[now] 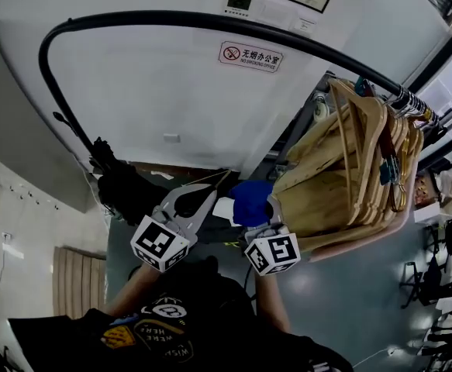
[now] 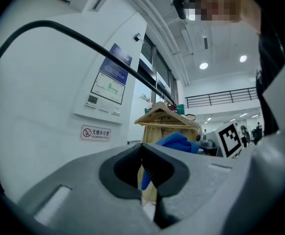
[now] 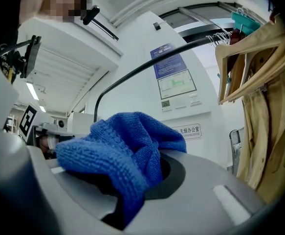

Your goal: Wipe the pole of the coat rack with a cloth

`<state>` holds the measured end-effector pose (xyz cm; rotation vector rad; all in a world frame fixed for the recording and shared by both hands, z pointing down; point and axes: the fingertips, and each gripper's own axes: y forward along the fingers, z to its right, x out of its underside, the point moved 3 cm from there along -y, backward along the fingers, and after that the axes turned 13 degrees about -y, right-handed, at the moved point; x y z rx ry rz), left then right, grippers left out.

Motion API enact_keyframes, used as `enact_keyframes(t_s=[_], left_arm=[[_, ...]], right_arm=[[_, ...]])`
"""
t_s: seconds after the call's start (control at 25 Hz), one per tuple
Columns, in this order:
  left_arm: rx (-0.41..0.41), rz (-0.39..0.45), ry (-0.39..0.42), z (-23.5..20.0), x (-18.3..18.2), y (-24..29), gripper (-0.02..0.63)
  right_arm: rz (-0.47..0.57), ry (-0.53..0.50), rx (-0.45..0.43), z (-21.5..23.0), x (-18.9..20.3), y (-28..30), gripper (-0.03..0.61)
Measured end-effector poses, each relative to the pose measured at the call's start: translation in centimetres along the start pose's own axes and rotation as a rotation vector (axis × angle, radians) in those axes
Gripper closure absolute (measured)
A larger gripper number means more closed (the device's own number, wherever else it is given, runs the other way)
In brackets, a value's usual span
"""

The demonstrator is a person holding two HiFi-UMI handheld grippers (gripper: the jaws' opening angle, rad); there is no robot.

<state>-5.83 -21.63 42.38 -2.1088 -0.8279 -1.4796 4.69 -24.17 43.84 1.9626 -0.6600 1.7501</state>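
Well below the pole (image 1: 210, 23) — right claw (image 3: 138, 179) clamps cloth (image 3: 118, 146), left claw (image 2: 143, 148) closed.

White wall (image 1: 171, 91) with no-smoking sign (image 1: 250, 56), grey floor (image 1: 342, 285), round ceiling lights (image 2: 203, 65)

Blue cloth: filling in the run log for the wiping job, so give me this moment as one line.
right gripper: shut on blue cloth | left gripper: shut, empty | black pole: above, cloth not touching it

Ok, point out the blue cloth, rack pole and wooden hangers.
blue cloth (image 3: 118, 151), right gripper view, bunched middle.
rack pole (image 1: 210, 22), head view, curved top.
wooden hangers (image 2: 166, 115), left gripper view, front shoulder.
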Motion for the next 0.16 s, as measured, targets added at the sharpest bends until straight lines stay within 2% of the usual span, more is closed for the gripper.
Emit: enact_keyframes(t_s=[0.16], left_arm=[[-0.049,0.009,0.028,0.00,0.16,-0.79,0.612]], right_arm=[[-0.002,0.016,-0.016,-0.66,0.20,-0.12,0.548]])
